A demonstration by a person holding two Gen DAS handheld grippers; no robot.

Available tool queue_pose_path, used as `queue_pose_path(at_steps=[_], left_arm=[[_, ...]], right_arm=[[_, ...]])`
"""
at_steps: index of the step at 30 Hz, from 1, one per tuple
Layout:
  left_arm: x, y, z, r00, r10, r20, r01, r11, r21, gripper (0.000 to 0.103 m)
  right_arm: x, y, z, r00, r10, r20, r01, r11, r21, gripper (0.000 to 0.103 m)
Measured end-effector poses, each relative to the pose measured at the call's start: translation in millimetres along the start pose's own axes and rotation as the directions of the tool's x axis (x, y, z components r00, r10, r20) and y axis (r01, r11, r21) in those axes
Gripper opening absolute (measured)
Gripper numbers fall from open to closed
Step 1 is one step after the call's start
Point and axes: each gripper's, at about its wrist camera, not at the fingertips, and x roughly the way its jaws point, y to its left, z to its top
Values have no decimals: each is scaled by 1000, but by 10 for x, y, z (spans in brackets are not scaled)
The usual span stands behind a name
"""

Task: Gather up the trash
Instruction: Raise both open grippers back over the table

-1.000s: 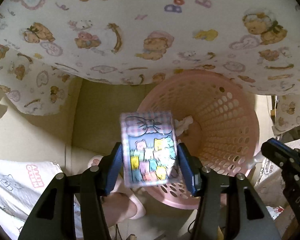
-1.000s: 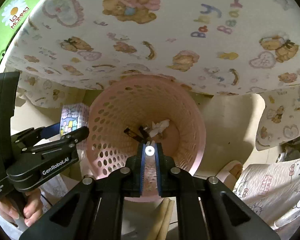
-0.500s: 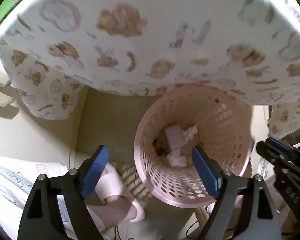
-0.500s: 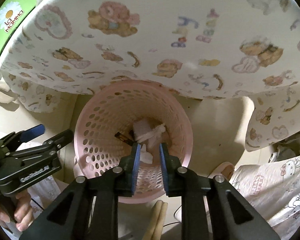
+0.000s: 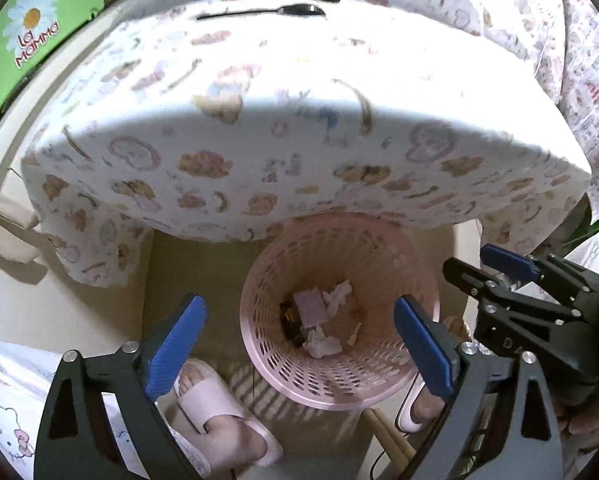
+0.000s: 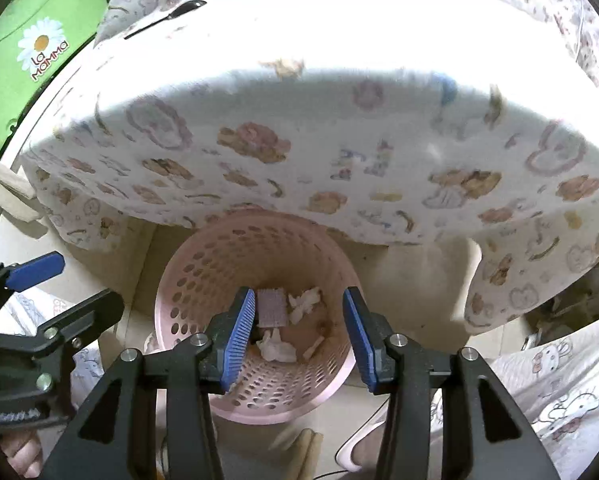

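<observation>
Both tongs empty above the pink basket, trash lying at its bottom.

The cloth-covered surface (image 5: 299,128) hides the pink basket's (image 5: 259,344) far rim; inside lie a lilac box (image 5: 310,308), crumpled tissues (image 5: 321,345) and a dark scrap hard to make out. Only the left view shows both slippered feet. Left tongs (image 5: 299,344) and right tongs (image 6: 299,336) point steeply down, jaws opening with nothing between them.

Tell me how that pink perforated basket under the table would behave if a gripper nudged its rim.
The pink basket looks like thin plastic full of holes, so probably light and a little flexible. It holds only a small box and crumpled tissues, so it would likely slide. Being tall and tapering to a narrow base, it might tip.
</observation>
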Motion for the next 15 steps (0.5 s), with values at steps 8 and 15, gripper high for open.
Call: queue_pose_path(at_steps=[8, 15], left_arm=[[-169, 153, 60, 996, 48, 77, -44, 997, -59, 96], [-326, 179, 139, 983, 127, 133, -121, 991, -53, 96]], right_arm=[[-138, 63, 13, 999, 1, 47, 1, 1000, -27, 49], [-403, 140, 91, 991, 16, 134, -10, 999, -46, 51]])
